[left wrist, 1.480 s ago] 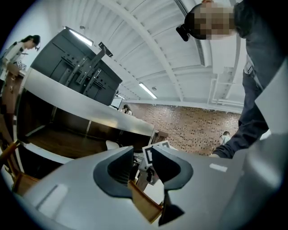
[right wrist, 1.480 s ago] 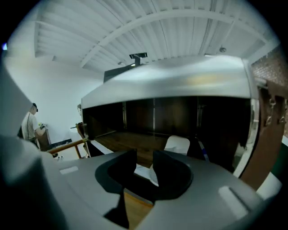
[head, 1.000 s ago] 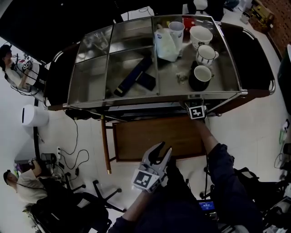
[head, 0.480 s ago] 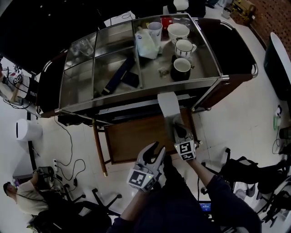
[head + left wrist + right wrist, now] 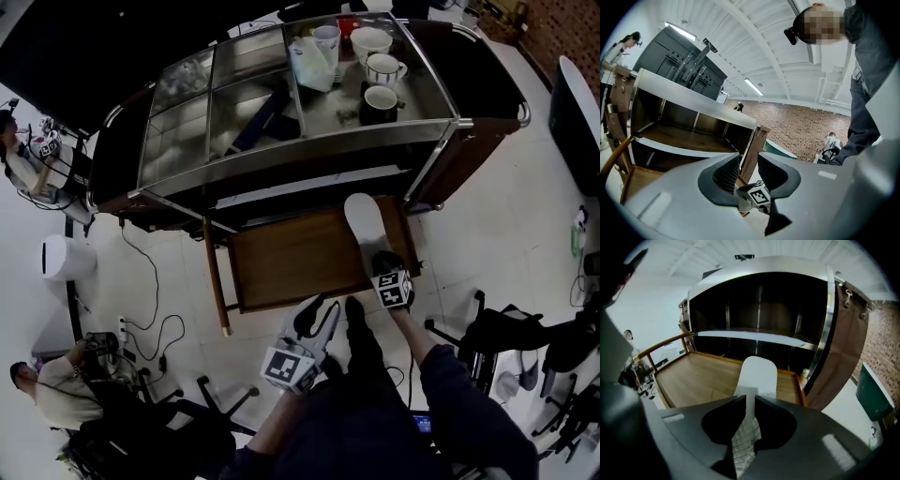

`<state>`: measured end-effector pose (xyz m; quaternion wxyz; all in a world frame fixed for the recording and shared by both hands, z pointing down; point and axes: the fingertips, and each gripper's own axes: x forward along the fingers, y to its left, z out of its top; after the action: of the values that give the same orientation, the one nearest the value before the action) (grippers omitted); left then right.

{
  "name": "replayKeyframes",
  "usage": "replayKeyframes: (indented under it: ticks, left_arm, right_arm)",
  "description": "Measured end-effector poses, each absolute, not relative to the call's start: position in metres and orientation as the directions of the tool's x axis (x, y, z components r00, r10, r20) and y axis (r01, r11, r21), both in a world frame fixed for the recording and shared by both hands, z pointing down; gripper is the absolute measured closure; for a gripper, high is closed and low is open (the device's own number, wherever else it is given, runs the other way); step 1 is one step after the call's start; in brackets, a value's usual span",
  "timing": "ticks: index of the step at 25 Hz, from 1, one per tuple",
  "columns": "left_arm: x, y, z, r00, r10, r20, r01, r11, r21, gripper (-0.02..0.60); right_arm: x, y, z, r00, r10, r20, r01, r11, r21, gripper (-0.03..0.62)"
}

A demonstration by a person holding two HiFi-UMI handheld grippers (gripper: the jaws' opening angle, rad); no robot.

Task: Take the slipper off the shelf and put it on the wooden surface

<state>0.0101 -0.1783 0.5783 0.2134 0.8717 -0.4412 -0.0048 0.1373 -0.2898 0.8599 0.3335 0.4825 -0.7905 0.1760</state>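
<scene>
White slipper (image 5: 364,220) lies flat on the wooden surface (image 5: 281,262), at its right side, toe toward the shelf unit (image 5: 309,173). Right gripper (image 5: 379,257) is at the heel end. Its fingers (image 5: 724,416) are opening at a narrow gap, with the slipper's heel between them. Left gripper (image 5: 323,314) hangs off the surface's near edge, fingers (image 5: 778,171) slightly apart, holding nothing.

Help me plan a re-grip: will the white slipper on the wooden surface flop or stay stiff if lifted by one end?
Probably light and fairly floppy: the slipper looks thin, with a quilted fabric layer between the opening jaws of the right tool. It lies flat on the wooden surface, so it is unlikely to roll or tip.
</scene>
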Motion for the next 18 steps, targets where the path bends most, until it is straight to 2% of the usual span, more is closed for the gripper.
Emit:
replayKeyframes:
  ticks: [4,11,18]
  left_arm:
    - [-0.002,-0.139,0.565,0.608,-0.781,0.141,-0.766,-0.53,0.363,0.456]
    - [-0.03,-0.044,0.561,0.592,-0.798,0.107,-0.768,-0.52,0.375,0.456]
    - [-0.027,0.039,0.562,0.633,-0.77,0.076,-0.72,-0.55,0.424,0.456]
  right_arm:
    - [0.122,-0.251,0.8,-0.393,-0.707,0.588,-0.875,0.484,-0.003,0.525]
    - [0.095,-0.127,0.69,-0.496,-0.763,0.415,-0.857,0.507,-0.092,0.525]
    - [0.05,-0.02,0.624,-0.564,-0.771,0.294,-0.81,0.586,-0.019,0.558]
